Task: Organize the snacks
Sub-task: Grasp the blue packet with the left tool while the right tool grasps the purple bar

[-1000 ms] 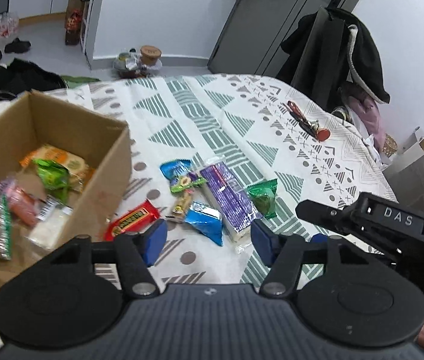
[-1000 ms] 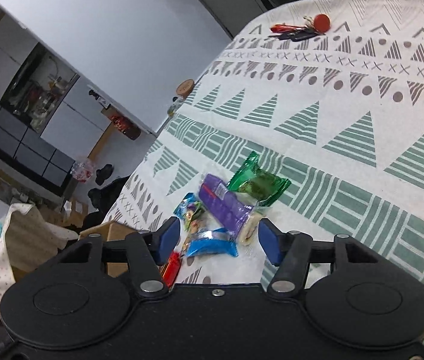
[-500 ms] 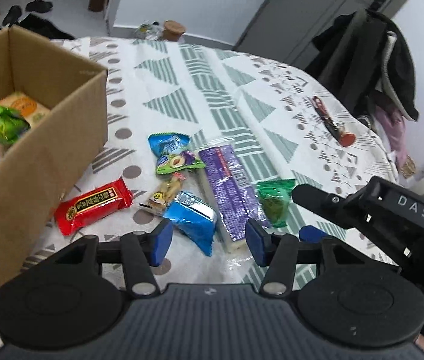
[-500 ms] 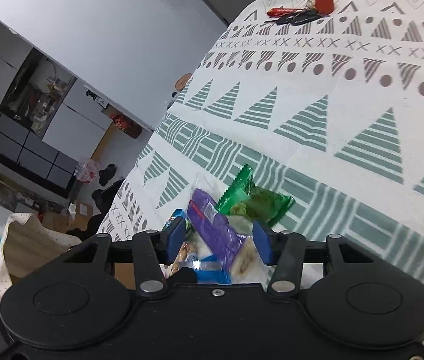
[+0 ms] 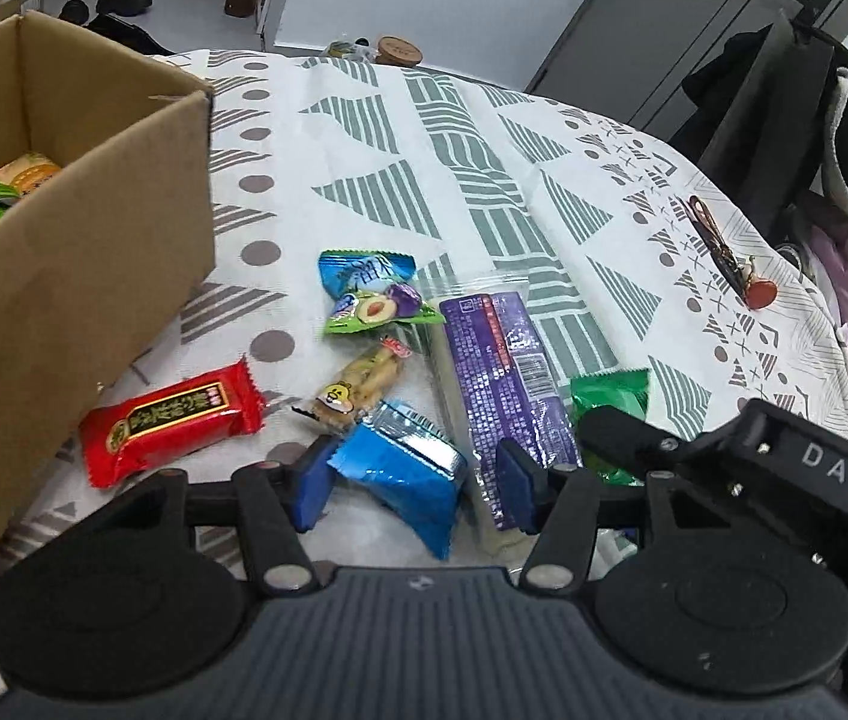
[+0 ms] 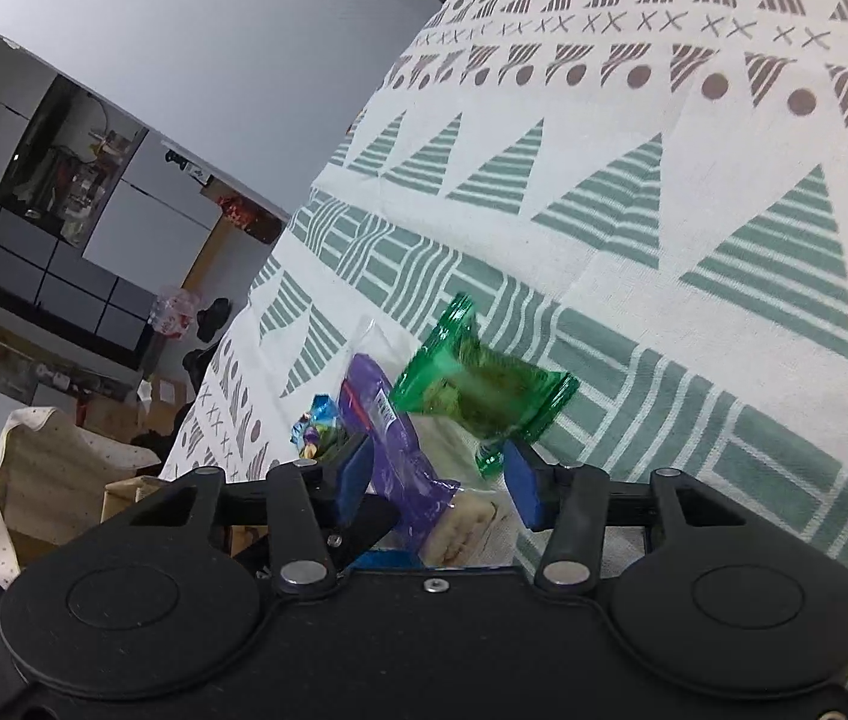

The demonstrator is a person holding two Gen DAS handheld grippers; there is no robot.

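Nearest, at the bottom of the frame, the left gripper (image 5: pixel 414 483) hangs spread wide with the blue packet (image 5: pixel 405 471) lying loose between its pads, while the right gripper (image 6: pixel 439 480), jaws equally apart and gripping nothing, noses in on the green packet (image 6: pixel 484 390). Beyond them the purple packet (image 5: pixel 505 372) runs its long axis from lower centre up toward mid-frame, the red bar (image 5: pixel 171 423) slanting left of it. Farther, upper left, the cardboard box (image 5: pixel 81 276) holds a few snacks already, so I'd call it partway done, six wrappers left on the tablecloth (image 5: pixel 424 138).
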